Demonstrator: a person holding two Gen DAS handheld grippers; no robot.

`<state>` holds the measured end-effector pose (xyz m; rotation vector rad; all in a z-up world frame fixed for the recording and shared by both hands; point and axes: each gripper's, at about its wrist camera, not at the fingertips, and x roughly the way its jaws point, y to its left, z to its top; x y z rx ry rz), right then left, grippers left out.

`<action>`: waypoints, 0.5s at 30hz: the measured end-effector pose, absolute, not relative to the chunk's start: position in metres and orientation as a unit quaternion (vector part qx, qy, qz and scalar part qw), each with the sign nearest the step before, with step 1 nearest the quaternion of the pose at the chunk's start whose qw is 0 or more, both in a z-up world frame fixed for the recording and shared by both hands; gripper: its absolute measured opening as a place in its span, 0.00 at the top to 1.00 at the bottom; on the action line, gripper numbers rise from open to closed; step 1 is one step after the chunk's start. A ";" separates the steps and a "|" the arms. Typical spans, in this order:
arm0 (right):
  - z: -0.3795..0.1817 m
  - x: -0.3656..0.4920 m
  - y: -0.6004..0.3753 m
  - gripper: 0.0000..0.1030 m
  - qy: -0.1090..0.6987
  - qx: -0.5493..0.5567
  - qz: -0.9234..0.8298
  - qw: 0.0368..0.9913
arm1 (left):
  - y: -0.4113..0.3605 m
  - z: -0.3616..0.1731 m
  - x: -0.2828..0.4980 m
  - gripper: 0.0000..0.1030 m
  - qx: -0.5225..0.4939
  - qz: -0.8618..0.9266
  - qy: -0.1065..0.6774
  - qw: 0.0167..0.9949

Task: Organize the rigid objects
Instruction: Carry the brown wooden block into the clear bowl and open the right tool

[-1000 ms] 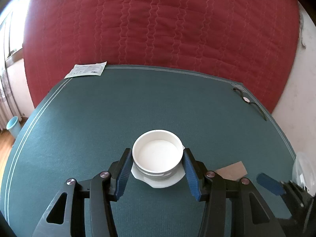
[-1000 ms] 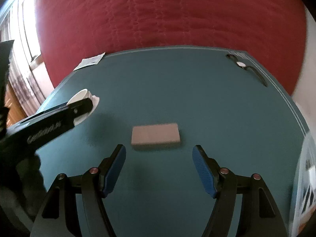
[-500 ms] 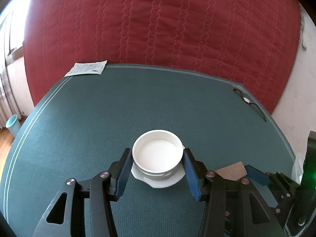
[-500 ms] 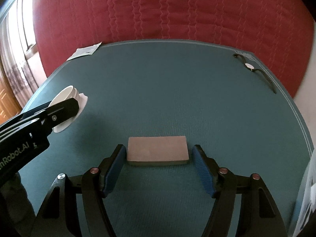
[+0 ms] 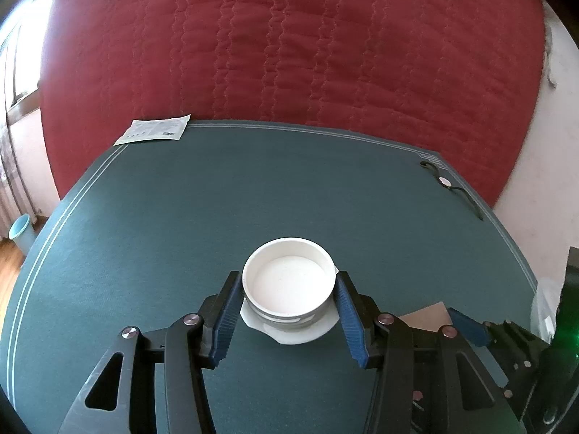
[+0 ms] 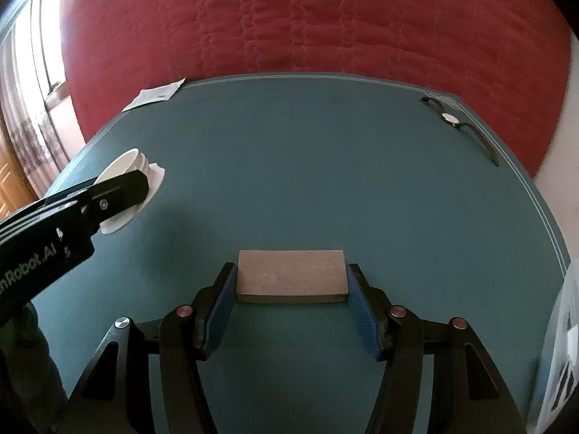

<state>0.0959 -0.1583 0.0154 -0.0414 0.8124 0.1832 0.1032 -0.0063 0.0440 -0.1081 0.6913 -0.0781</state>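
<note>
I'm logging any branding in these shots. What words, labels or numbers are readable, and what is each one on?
"nRobot.AI": white print on the side of the left gripper, seen by the right wrist camera; its start is cut off at the picture's edge.
Paper sheet at the mat's far left corner: printed, but too small to read.
Nothing else bears readable text.

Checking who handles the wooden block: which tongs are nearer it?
Right. The right tongs straddle the wooden block, pads at its ends; the left tongs grip the white cup off to the side.
</note>
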 end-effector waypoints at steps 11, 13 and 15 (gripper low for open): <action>0.014 0.076 -0.170 0.41 0.393 -0.004 0.080 0.916 | -0.017 0.045 0.096 0.48 -0.044 -0.047 0.333 0.941; 0.014 0.071 -0.172 0.41 0.394 -0.002 0.079 0.916 | -0.020 0.045 0.095 0.48 -0.043 -0.048 0.332 0.941; 0.014 0.066 -0.172 0.41 0.394 -0.001 0.078 0.916 | -0.023 0.045 0.093 0.48 -0.040 -0.051 0.331 0.942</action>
